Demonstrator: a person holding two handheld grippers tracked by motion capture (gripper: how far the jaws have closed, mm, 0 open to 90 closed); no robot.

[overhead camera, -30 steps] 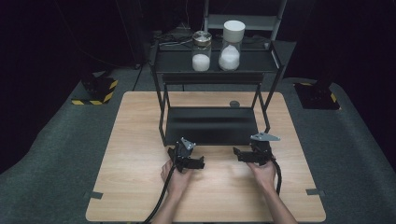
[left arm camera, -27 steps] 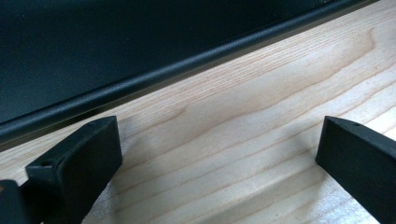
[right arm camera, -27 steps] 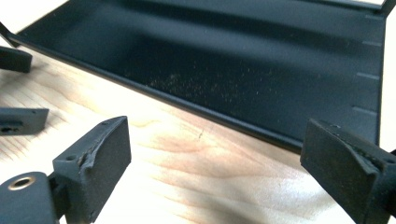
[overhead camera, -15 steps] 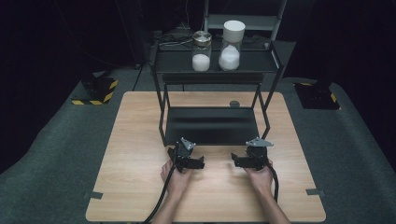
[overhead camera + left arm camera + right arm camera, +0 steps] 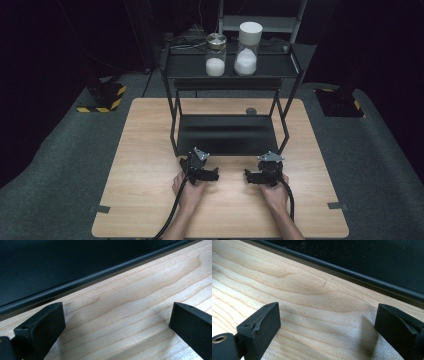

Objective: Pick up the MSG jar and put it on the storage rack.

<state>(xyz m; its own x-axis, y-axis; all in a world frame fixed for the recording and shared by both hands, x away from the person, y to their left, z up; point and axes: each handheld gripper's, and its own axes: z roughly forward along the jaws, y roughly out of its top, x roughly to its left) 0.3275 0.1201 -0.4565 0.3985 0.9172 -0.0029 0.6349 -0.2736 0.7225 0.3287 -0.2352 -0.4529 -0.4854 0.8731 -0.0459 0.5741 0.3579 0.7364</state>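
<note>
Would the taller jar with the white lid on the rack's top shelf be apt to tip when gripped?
Probably somewhat: the taller jar is tall and narrow. The white filling sits low, which should steady it. Its clear wall looks smooth, perhaps slippery and breakable.

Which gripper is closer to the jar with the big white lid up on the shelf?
Right. The right gripper sits on the table almost straight below the jar with the white lid; the left gripper rests farther off to the jar's left.
</note>
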